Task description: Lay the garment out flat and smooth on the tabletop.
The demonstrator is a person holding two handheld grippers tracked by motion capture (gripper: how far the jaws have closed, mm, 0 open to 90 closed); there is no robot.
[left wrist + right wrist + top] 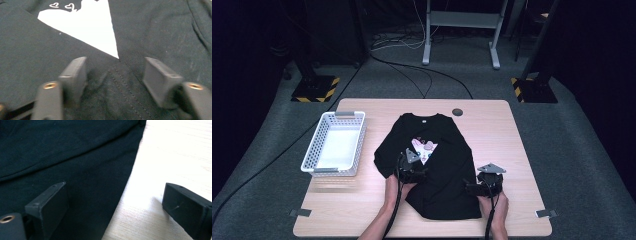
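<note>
While the pale wood counter (362,210) spans the middle of the high view, a black T-shirt (437,175) lies flat at its centre — a white basket (334,145) to its left. Lower centre, the left gripper (115,72) rests on a stitched fold, jaws half apart, pinching nothing. Lower right, the right gripper (115,197) gapes wide, straddling the shirt's edge.

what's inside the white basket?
The white basket looks empty in the high view: its bare white floor shows. The strip just behind its near wall is hidden from the camera.
</note>
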